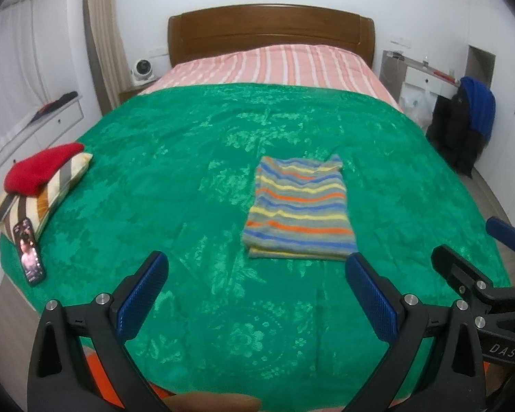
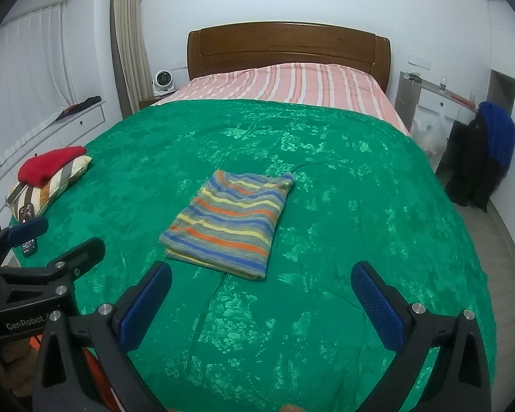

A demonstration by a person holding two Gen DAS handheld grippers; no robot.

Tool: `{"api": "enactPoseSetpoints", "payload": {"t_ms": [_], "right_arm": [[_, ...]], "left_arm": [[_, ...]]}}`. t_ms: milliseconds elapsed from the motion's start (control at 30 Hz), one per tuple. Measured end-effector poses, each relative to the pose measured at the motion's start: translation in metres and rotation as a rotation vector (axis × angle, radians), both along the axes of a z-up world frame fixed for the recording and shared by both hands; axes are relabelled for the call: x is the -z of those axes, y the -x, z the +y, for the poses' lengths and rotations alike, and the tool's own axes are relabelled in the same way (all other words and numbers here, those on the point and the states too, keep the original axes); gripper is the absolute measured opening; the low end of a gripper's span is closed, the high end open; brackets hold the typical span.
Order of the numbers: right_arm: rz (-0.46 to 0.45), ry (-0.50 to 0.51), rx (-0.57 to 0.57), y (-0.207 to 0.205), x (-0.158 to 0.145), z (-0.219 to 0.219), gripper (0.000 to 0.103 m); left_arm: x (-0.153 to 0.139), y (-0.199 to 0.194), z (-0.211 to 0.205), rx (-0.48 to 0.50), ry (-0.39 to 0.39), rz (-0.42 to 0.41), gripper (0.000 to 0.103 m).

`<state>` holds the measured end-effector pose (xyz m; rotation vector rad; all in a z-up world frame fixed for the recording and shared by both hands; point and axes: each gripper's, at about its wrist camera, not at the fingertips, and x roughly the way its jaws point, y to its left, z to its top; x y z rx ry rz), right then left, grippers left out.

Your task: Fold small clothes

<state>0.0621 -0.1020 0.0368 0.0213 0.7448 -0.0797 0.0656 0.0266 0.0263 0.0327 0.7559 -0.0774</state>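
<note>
A striped garment (image 1: 300, 207) in grey, blue, orange and yellow lies folded into a neat rectangle on the green bedspread (image 1: 175, 178); it also shows in the right wrist view (image 2: 231, 225). My left gripper (image 1: 257, 281) is open and empty, hovering just short of the garment's near edge. My right gripper (image 2: 262, 292) is open and empty, also just short of the garment. The right gripper also shows at the right edge of the left wrist view (image 1: 477, 257), and the left gripper shows at the left edge of the right wrist view (image 2: 56, 237).
A red folded garment (image 1: 41, 168) rests on a striped cushion (image 1: 37, 202) at the bed's left edge, with a phone (image 1: 29, 254) beside it. A pink striped sheet (image 1: 274, 65) and wooden headboard (image 1: 271, 31) lie beyond. Dark and blue clothes (image 1: 467, 127) hang at the right.
</note>
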Motion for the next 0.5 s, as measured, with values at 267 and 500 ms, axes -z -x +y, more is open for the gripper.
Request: {"api": "enactPoseSetpoints", "payload": {"t_ms": [267, 500], "right_arm": [[0.003, 0.018, 0.004, 0.0003, 0.0011, 0.0013, 0.103], [0.010, 0.009, 0.011, 0.0002, 0.0046, -0.0048, 0.103]], "left_arm": [[0.0002, 0.0018, 0.0039, -0.014, 0.022, -0.011, 0.102], [0.0057, 0.0007, -0.0007, -0.012, -0.014, -0.015, 0.102]]}}
